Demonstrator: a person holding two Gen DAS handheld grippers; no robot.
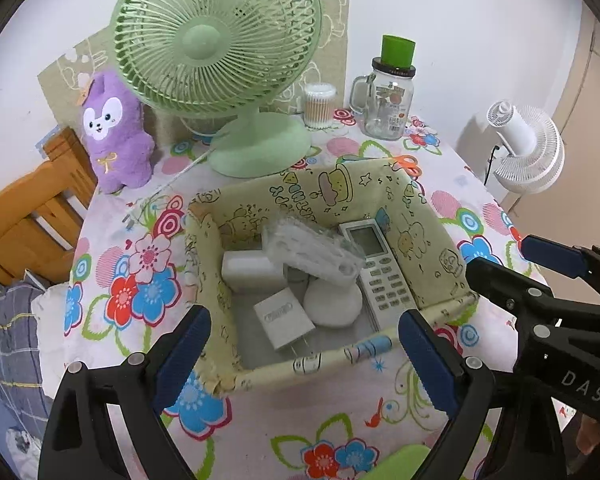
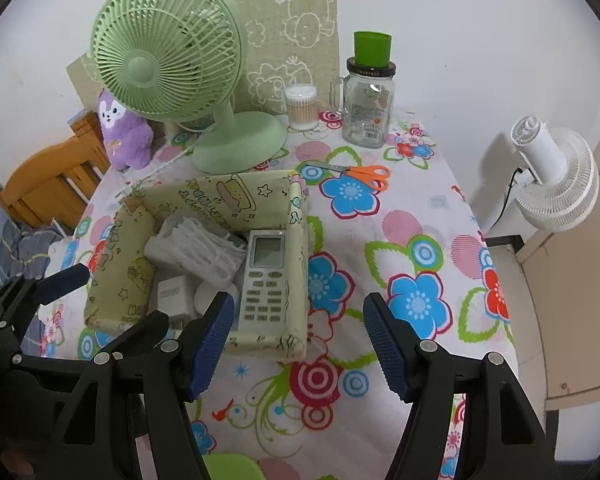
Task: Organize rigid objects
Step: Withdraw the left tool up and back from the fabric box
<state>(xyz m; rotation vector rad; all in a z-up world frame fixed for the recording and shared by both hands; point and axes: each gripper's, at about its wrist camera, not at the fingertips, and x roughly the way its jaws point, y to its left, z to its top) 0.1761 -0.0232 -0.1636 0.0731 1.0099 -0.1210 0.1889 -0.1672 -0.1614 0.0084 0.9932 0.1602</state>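
Observation:
A yellow cartoon-print fabric box stands on the flowered tablecloth. Inside lie a white remote control, a white charger, a round white pad, a white block and a plastic-wrapped white item. My left gripper hovers open above the box's near wall, holding nothing. My right gripper is open over the box's near right corner, and nothing is pressed between its pads. Each gripper shows at the edge of the other's view.
Behind the box stand a green desk fan, a purple plush, a cotton-swab jar and a glass mug jar topped by a green cup. Orange scissors lie right of the box. A white fan stands off the table's right edge, a wooden chair to the left.

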